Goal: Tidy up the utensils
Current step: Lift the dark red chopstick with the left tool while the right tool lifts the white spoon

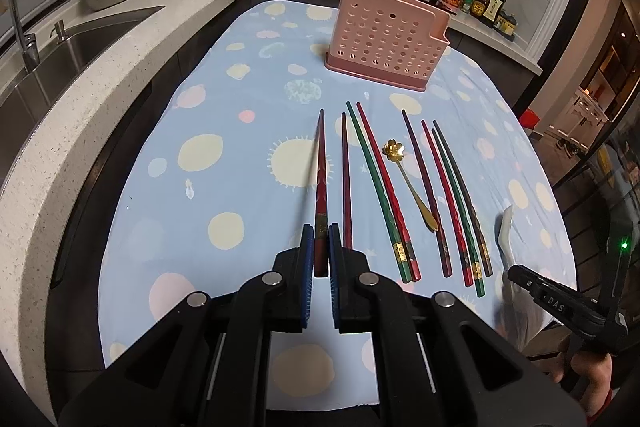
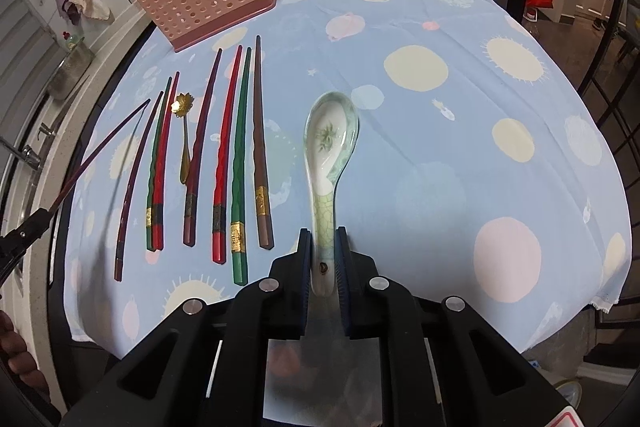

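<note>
Worktop (image 1: 224,75) is covered with a pale blue cloth (image 2: 460,155) with pastel spots. A pink perforated holder (image 1: 386,37) stands on it at the far end, and nearer there's a row of seven chopsticks (image 2: 237,163) with a little gold flower spoon (image 1: 408,179) lying among them.

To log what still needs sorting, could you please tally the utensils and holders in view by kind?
Chopsticks: 8
Spoons: 2
Pink holder: 1
Total: 11
</note>
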Action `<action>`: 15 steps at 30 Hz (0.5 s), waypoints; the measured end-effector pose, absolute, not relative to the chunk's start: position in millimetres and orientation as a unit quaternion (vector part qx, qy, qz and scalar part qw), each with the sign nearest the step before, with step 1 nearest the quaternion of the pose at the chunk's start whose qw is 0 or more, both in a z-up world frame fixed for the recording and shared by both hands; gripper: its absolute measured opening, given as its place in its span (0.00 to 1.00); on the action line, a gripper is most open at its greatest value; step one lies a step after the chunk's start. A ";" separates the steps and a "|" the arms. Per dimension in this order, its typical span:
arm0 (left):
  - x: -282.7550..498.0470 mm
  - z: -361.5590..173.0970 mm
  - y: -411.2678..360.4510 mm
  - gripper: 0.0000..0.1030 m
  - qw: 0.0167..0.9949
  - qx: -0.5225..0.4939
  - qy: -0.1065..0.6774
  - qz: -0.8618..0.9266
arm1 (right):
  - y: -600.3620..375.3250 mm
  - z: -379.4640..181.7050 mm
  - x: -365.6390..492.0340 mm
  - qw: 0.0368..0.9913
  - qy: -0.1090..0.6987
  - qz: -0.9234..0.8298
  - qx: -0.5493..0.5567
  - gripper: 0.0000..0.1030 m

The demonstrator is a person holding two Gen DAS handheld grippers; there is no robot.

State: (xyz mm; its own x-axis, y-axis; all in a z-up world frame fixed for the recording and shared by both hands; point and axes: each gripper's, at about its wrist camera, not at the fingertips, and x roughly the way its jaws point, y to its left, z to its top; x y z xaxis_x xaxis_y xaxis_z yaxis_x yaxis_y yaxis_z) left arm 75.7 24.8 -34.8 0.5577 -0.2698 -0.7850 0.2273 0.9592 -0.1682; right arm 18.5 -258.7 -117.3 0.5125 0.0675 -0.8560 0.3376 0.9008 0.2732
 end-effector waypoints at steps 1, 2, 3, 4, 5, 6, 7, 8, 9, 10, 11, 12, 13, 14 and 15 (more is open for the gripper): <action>75.7 -32.3 25.0 0.07 0.883 -0.023 0.446 -0.141 | -258.5 -112.9 17.7 0.847 0.483 -0.079 0.207 0.13; 75.9 -30.6 25.3 0.07 0.885 -0.024 0.444 -0.141 | -258.4 -108.0 17.2 0.850 0.479 -0.080 0.205 0.13; 75.5 -28.5 25.3 0.07 0.885 -0.024 0.442 -0.141 | -258.3 -102.8 17.2 0.853 0.473 -0.079 0.204 0.13; 75.8 -26.1 25.5 0.07 0.887 -0.026 0.440 -0.142 | -258.0 -97.9 17.0 0.856 0.469 -0.079 0.202 0.13; 75.9 -24.5 25.4 0.07 0.887 -0.026 0.438 -0.142 | -258.2 -93.1 17.4 0.859 0.463 -0.079 0.202 0.13; 76.3 -22.2 25.3 0.07 0.888 -0.027 0.436 -0.143 | -258.9 -88.5 18.0 0.862 0.458 -0.078 0.203 0.13; 76.9 -20.1 25.2 0.07 0.889 -0.028 0.434 -0.144 | -259.8 -83.7 19.0 0.865 0.452 -0.077 0.205 0.13; 77.5 -17.5 24.9 0.07 0.890 -0.029 0.432 -0.145 | -260.4 -79.4 20.6 0.867 0.447 -0.076 0.205 0.13; 77.9 -15.2 24.8 0.07 0.891 -0.031 0.429 -0.147 | -261.1 -75.5 22.4 0.870 0.442 -0.075 0.206 0.12; 78.6 -12.2 24.7 0.07 0.892 -0.032 0.426 -0.150 | -261.9 -71.8 24.4 0.872 0.437 -0.074 0.207 0.12; 79.7 -9.3 24.4 0.07 0.894 -0.033 0.422 -0.150 | -262.6 -68.8 26.7 0.874 0.433 -0.073 0.208 0.12; 81.1 -6.4 24.3 0.07 0.895 -0.034 0.418 -0.152 | -263.2 -66.2 29.7 0.876 0.429 -0.072 0.208 0.12; 82.8 -4.0 24.7 0.07 0.896 -0.036 0.416 -0.152 | -263.8 -63.6 32.9 0.878 0.425 -0.071 0.209 0.12; 84.8 -1.7 25.5 0.07 0.897 -0.040 0.413 -0.153 | -264.2 -60.6 35.8 0.880 0.421 -0.070 0.209 0.12; 86.7 0.0 26.4 0.07 0.897 -0.043 0.411 -0.154 | -263.9 -57.6 38.1 0.882 0.417 -0.069 0.208 0.12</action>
State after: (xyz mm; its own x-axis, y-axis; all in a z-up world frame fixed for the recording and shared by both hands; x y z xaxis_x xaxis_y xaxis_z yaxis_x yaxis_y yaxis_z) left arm 86.7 26.4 0.0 0.6142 -0.3119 -0.7249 0.2413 0.9488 -0.2038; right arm 38.1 -263.9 -57.6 0.6427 0.0510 -0.7644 0.2959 0.9038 0.3091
